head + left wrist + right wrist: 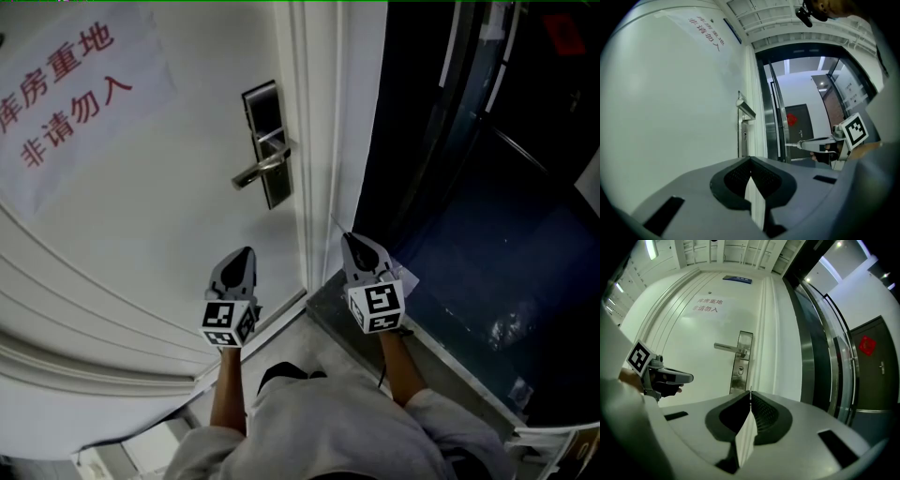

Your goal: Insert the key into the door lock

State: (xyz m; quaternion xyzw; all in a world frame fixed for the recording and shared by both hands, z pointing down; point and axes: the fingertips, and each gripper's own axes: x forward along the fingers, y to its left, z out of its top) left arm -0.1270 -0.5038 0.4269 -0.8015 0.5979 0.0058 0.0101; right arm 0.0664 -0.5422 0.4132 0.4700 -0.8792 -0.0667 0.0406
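Note:
A silver lock plate [266,141] with a lever handle [258,171] sits on the white door [169,206], near the door's right edge. In the right gripper view the plate [740,363] is straight ahead, and a small round keyhole [739,373] shows below the handle. My right gripper [350,240] is shut on a thin metal key [337,227] that pokes out past the tips; it is level and short of the door, right of the lock. My left gripper [246,253] is shut with nothing in it, below the lock. The key [792,144] also shows in the left gripper view.
A paper notice [66,89] with red characters hangs on the door. The white door frame [323,141] runs just right of the lock. Beyond it stands a dark glass partition [487,187], and a dark door with a red ornament [869,345] is further off.

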